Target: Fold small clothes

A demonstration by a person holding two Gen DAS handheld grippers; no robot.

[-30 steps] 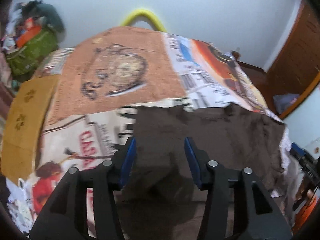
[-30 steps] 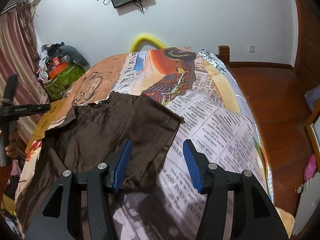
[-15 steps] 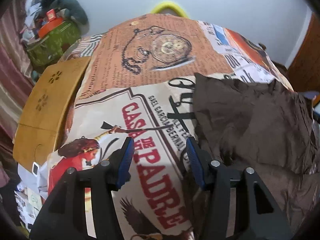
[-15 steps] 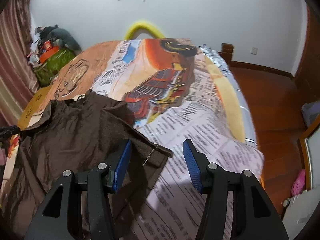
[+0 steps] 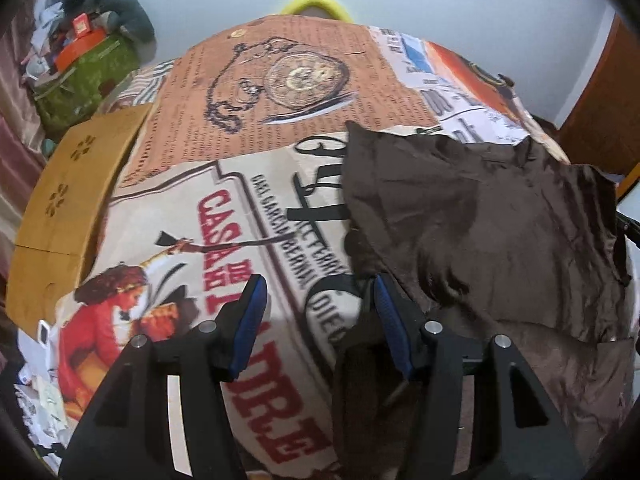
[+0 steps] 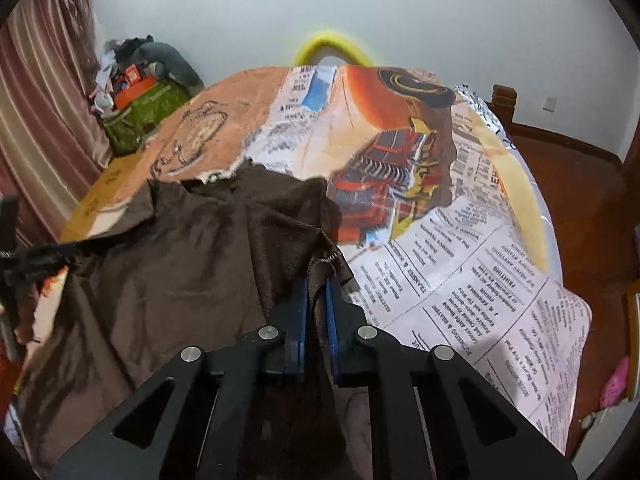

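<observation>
Lying rumpled on the bed, a brown shirt, spreading across the printed newspaper-style bedspread. Pinching the shirt's hemmed corner, the right gripper, jaws having just been closing with a fold of brown fabric sandwiched between the blue pads. Hanging spread apart over the bedspread at the shirt's other edge, the left gripper, with one blue finger right at the brown cloth and the other over the red lettering, pressing on nothing. Sitting beside the bed, a tan cardboard box. Further back by the wall, a green bag piled with clutter, plus pink curtains and a yellow curved thing poking up behind the bed.
</observation>
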